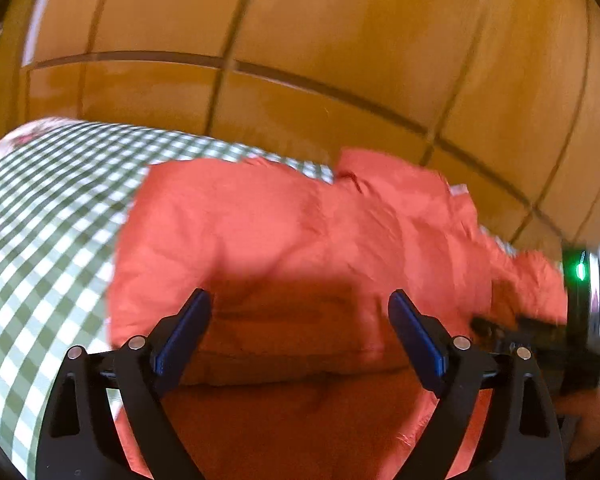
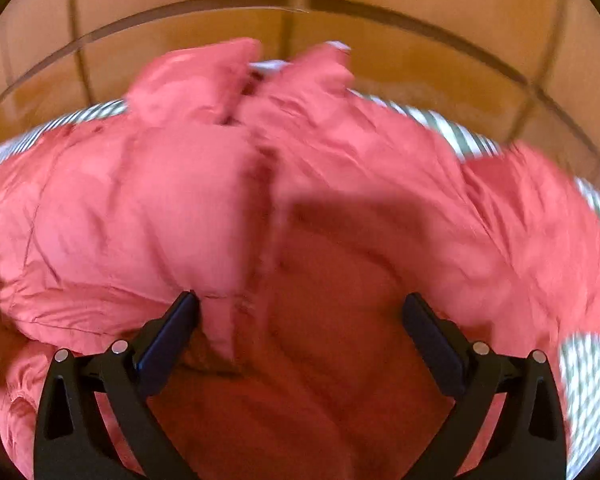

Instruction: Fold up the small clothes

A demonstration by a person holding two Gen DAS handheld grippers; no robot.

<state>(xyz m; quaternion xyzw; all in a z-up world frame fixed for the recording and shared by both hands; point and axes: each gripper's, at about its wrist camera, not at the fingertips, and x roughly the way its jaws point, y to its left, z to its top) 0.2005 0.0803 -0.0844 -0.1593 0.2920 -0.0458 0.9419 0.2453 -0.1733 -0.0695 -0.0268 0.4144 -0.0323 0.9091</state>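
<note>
Lying rumpled across the middle of both views, the red shirt (image 1: pixel 300 220) covers a green checked cloth (image 1: pixel 48 200), with orange floor tiles (image 1: pixel 340 40) beyond. The left gripper (image 1: pixel 300 300) and right gripper (image 2: pixel 300 304) hang over the shirt with jaws spread wide, holding nothing. Risk: closing over bunched cloth may pinch several layers and give a crooked fold.

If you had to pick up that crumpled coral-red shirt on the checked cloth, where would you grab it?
Probably at the hem of the coral-red shirt, the edge nearest the open right gripper. It forms a raised fold beside the near finger, so the jaws could close across it from this side. The middle lies flatter on the green-and-white checked cloth, harder to pinch.
</note>
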